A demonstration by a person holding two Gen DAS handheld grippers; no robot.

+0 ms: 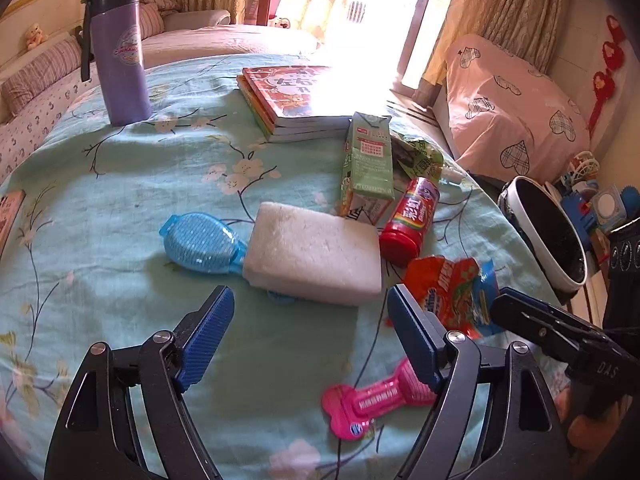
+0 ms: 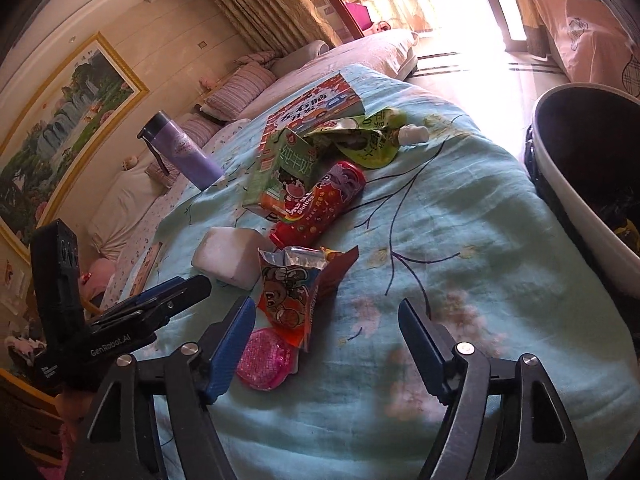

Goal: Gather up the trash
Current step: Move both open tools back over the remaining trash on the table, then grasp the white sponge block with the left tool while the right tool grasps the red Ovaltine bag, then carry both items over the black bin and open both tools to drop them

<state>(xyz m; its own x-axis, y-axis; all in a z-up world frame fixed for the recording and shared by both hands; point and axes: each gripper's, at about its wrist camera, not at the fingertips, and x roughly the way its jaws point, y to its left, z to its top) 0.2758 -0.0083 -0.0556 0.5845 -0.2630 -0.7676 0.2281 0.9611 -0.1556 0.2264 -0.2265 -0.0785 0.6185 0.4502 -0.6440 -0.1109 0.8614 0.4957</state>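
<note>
1. Both tongs hang over the table (image 1: pixel 100 184) with the trash heap in front of them. This looks like the reaching step; nothing is picked up yet.
2. The left tongs (image 1: pixel 310 312) are open and empty, just near the white sponge (image 1: pixel 316 256).
3. The right tongs (image 2: pixel 326 320) are open and empty too. The red wrapper (image 2: pixel 292 292) lies just by their left finger.
4. More trash is near: a red can (image 2: pixel 320 204), a green carton (image 1: pixel 366 168) and a green pouch (image 2: pixel 360 140).
5. The bin (image 2: pixel 592 184) stands beside the table, on the right.
6. Next, I think the right tongs should go down around the wrapper and squeeze gently, as it is thin and crinkly.
7. The bin is cut off, and its inside is too dark to see.
</note>
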